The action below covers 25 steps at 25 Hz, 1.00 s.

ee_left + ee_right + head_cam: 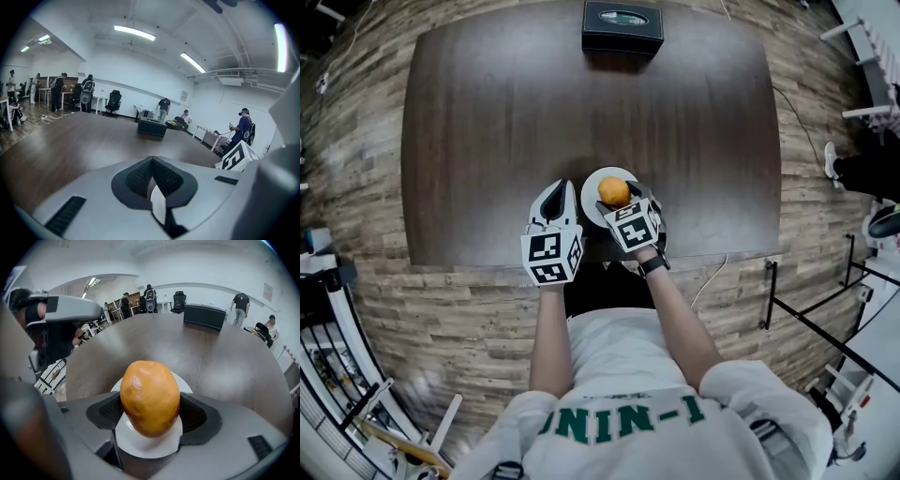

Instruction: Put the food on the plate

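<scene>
**A:** What have the right tongs (623, 202) got?

**B:** A smooth, orange-brown, egg-shaped piece of food (150, 397). The tongs stand fairly wide and both dark pads press on its sides, so it is gripped.

**A:** And where is the food?

**B:** Right over the white plate (589, 202). In the right gripper view the plate shows behind and under it. I cannot tell whether its underside touches the plate.

**A:** Where is the plate?

**B:** On the dark wooden tabletop (506, 122), close to the near edge, about the middle.

**A:** And the left tongs (555, 192)?

**B:** They are closed, tips together, with nothing between them. They sit just beside the plate on its left, pointing away from the person.

**A:** Anything else on the tabletop?

**B:** A black box (622, 26) at the far edge, well apart from the plate.
</scene>
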Motion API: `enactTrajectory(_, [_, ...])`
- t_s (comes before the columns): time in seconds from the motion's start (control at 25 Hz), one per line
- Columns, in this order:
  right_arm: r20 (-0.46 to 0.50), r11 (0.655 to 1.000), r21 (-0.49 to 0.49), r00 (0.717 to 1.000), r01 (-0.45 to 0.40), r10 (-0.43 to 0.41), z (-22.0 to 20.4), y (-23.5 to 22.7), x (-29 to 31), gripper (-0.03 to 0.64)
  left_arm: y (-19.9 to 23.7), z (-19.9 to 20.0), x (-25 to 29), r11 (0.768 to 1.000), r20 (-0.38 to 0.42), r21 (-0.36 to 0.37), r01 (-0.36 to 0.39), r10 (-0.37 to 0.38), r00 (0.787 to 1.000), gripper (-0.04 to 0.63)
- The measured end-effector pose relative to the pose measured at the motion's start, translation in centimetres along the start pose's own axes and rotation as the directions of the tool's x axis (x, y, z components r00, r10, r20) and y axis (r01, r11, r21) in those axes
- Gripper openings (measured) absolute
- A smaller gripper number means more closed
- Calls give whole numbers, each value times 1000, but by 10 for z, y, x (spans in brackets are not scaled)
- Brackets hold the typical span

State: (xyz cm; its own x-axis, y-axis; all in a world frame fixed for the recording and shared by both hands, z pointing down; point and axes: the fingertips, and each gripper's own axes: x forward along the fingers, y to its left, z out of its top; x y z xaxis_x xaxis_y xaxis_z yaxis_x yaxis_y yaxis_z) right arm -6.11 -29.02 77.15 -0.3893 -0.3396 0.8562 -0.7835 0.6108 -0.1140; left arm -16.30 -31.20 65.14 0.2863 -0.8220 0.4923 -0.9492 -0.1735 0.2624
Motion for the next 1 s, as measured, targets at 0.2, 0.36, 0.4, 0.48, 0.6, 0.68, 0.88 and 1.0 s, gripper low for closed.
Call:
enactTrajectory(0.2, [53,996,76,998,-45,41,2,1,-1,375,3,0,-4,1000,-5,-11,-13,13,1000,12])
enactTrajectory(0.36, [83,995,82,995,-59,52,5,0,-4,410,1,-1,-5,1000,-2,-13,-21,21,1000,12])
enactTrajectory(0.4, [92,995,81,994,-62,55,7,-1,-6,426,0,0,-5,1000,-1,-13,-21,21,1000,12])
enactTrajectory(0.48, [105,994,81,993,-69,60,10,-1,-9,470,0,1,-7,1000,3,-12,-23,23,1000,12])
enactTrajectory(0.6, [135,992,105,989,-68,54,13,-4,-17,505,-2,2,-10,999,3,-9,-33,33,999,12])
enactTrajectory(0.68, [160,991,117,986,-66,47,17,-8,-26,505,-5,5,-13,999,8,-7,-38,38,999,12])
enactTrajectory(0.88, [237,991,122,971,-59,28,33,-20,-56,487,-17,21,-22,999,43,9,-40,39,998,12])
enactTrajectory(1.0, [290,991,127,957,-44,5,46,-26,-80,454,-27,35,-30,999,72,23,-36,34,997,12])
